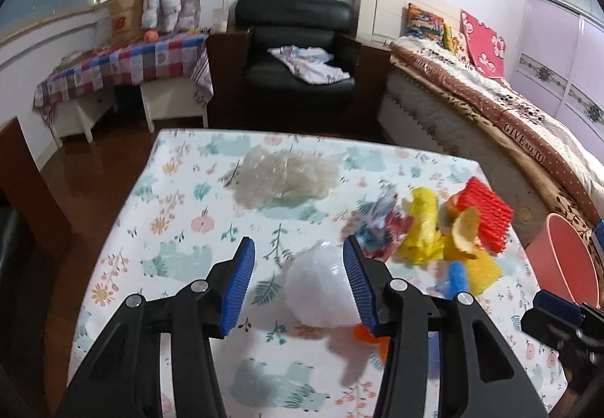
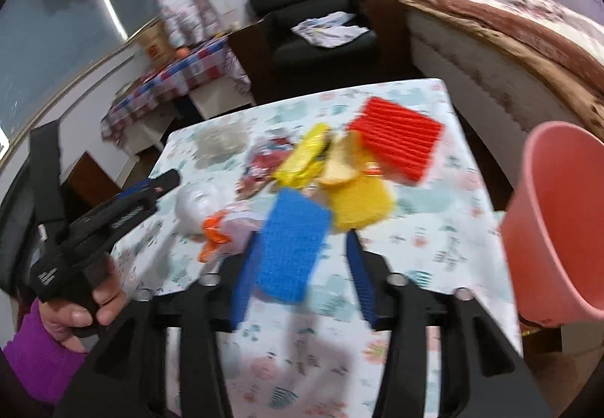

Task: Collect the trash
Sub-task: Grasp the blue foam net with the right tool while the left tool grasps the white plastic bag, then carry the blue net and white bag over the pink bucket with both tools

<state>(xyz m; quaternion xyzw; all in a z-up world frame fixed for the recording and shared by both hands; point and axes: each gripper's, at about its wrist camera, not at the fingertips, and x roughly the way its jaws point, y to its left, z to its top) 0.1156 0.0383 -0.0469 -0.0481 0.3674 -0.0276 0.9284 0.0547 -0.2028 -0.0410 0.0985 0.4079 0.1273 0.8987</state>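
Trash lies scattered on the patterned tabletop point(image 1: 181, 199): a clear crumpled plastic wad point(image 1: 285, 174) at the far left, then a white bag point(image 1: 322, 289), a yellow wrapper point(image 1: 422, 225) and a red ridged pad point(image 1: 487, 214). The left claw point(image 1: 298, 286) spreads wide around the white bag without gripping it. Further right, the right claw point(image 2: 302, 267) gapes wide about a blue ridged pad point(image 2: 292, 248), and a pink bin point(image 2: 555, 225) stands at the tabletop's right edge.

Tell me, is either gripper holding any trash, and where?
Nothing is held. The left gripper is open around the white plastic wad; the right gripper is open over the blue foam piece.
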